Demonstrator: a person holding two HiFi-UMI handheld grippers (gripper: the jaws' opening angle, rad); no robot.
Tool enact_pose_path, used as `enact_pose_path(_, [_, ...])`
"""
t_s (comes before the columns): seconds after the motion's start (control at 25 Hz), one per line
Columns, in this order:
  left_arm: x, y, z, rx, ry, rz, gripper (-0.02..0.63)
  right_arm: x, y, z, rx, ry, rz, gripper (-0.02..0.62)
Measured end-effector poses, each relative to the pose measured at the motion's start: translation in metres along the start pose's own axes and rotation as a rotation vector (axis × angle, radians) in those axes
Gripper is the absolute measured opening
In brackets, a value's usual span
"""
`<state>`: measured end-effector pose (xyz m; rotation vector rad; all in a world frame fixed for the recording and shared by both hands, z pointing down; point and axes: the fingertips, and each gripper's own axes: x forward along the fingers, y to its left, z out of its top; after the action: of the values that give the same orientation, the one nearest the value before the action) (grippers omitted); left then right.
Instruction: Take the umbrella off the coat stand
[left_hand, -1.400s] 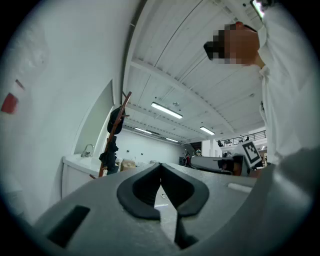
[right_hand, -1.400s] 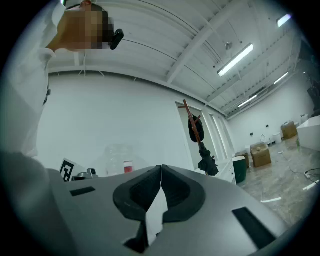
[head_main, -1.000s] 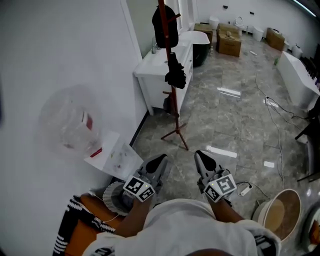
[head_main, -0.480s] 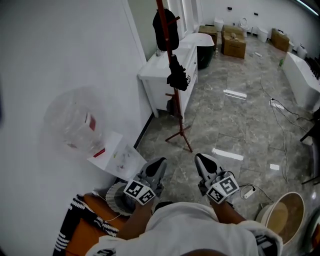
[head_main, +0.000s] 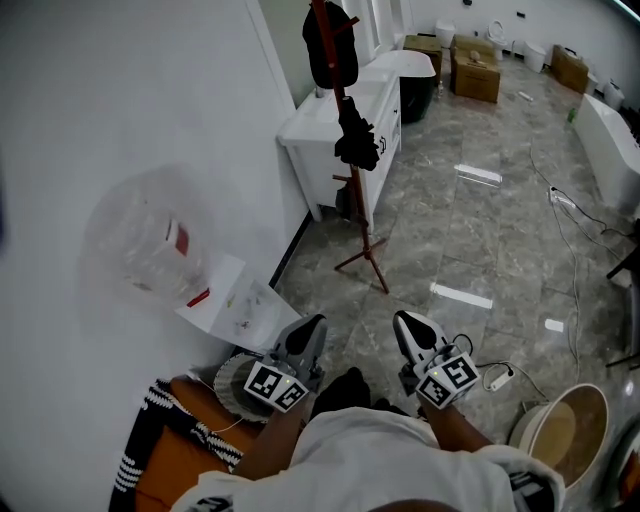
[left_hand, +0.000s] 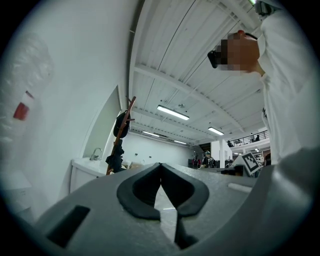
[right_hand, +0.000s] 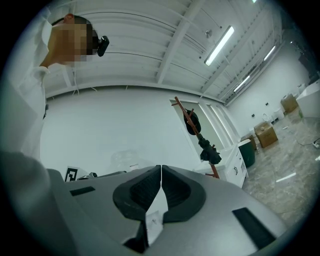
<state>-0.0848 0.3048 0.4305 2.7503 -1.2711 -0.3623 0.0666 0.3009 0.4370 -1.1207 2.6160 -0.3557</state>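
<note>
A red coat stand (head_main: 350, 190) rises from the marble floor by the white wall, a few steps ahead of me. A black folded umbrella (head_main: 356, 140) hangs halfway up its pole, and another black item (head_main: 330, 45) hangs near the top. My left gripper (head_main: 305, 338) and right gripper (head_main: 412, 332) are low in the head view, side by side and well short of the stand. Both are shut and empty. The stand shows small and far off beyond the left gripper (left_hand: 160, 166) at the coat stand (left_hand: 119, 142), and beyond the right gripper (right_hand: 161, 169) at the coat stand (right_hand: 199, 132).
A white vanity cabinet (head_main: 320, 140) stands just behind the coat stand. Cardboard boxes (head_main: 478, 72) sit at the far end, a white tub (head_main: 612, 130) along the right, and cables (head_main: 572, 240) trail over the floor. A sheet of paper (head_main: 232, 300) leans by the wall, and a round basin (head_main: 562, 432) is at my right.
Both grippers have dropped slightly lower in the head view, the right one rolling a little. The view has drifted, so the stand sits a bit further right. Both jaws stay shut.
</note>
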Motion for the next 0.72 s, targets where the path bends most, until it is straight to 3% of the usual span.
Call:
enact_pose_path(0.28, [0.031, 0.028, -0.006, -0.023, -0.001, 0.006, 0.016, 0.026, -0.034, 0.007, 0.007, 0.002, -0.031, 0.015])
enact_pose_path(0.44, [0.051, 0.045, -0.004, 0.005, -0.008, -0.006, 0.015, 0.049, -0.047, 0.012, -0.013, 0.009, -0.023, 0.015])
enact_pose_path(0.72, [0.095, 0.095, -0.001, -0.001, -0.030, -0.009, 0.015, 0.097, -0.081, 0.014, -0.012, 0.029, -0.033, 0.015])
